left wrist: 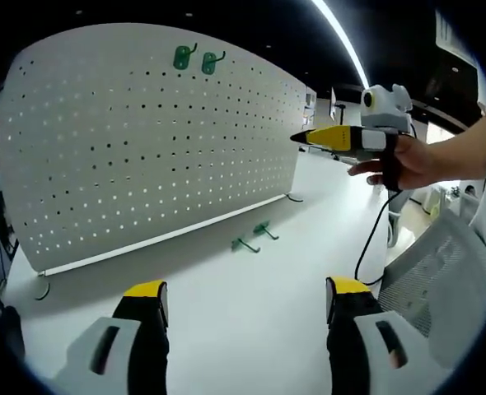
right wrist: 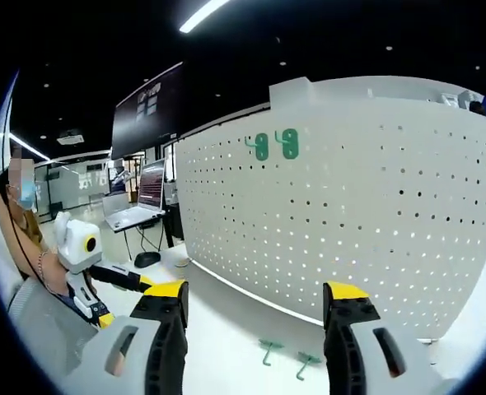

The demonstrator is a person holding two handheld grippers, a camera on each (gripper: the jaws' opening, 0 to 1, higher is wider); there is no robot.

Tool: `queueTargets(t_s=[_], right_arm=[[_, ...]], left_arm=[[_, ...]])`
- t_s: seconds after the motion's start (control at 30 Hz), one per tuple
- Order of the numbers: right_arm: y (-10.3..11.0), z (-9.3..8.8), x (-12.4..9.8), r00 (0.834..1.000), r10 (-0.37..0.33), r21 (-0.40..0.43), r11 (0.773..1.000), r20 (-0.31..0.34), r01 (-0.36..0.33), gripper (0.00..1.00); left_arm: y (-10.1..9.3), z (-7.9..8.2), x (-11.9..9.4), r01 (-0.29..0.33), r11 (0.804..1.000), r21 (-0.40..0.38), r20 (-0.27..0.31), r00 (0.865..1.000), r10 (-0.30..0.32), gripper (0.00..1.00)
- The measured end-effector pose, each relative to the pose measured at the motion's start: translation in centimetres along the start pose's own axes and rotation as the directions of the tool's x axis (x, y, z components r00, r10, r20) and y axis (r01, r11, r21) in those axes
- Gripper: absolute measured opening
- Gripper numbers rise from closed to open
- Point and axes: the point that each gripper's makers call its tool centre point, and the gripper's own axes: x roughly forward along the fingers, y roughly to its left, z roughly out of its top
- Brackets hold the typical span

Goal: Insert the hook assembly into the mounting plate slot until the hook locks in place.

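Beyond both wide-open, empty tools (left wrist: 247,304) (right wrist: 259,309), two hooks (left wrist: 254,237) lie on table.

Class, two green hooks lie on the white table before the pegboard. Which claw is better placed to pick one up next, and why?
Probably the right claw: the two green plastic hooks lie directly between its open jaws, near. From the left claw, also open and empty, the hooks lie farther ahead, toward the white perforated pegboard.

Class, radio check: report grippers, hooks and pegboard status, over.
Left gripper open, empty. Right gripper open, empty. Two green hooks loose on the table before the pegboard; two hooks mounted up top. Nothing blocking.
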Motion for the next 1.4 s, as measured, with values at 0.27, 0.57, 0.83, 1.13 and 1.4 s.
queueTargets(t_s=[0.27, 0.57, 0.83, 1.13, 1.4], right_arm=[[0.0, -1.5, -0.7, 1.000, -0.003, 0.013, 1.000, -0.028, 0.003, 0.64], [-0.4, -3.0, -1.9, 0.999, -0.010, 0.025, 1.000, -0.051, 0.012, 0.65], [-0.8, -4.5, -3.0, 0.996, -0.017, 0.044, 0.999, -0.083, 0.021, 0.66], [-0.9, -5.8, -3.9, 0.993, -0.013, 0.057, 0.998, -0.115, 0.020, 0.67], [-0.9, -7.3, -4.5, 0.988, -0.007, 0.072, 0.997, -0.152, 0.018, 0.68]], left_arm=[[-0.1, -0.1, 0.1, 0.006, 1.000, 0.000, -0.004, 1.000, -0.006, 0.81], [0.1, 0.0, 0.0, 0.003, 1.000, -0.004, 0.001, 1.000, -0.003, 0.82], [0.0, 0.0, -0.1, 0.005, 1.000, -0.006, 0.002, 1.000, -0.005, 0.82], [0.0, -0.1, -0.1, 0.009, 1.000, -0.009, -0.002, 1.000, -0.009, 0.82], [0.1, -0.1, -0.1, 0.007, 1.000, -0.017, -0.003, 1.000, -0.007, 0.82]])
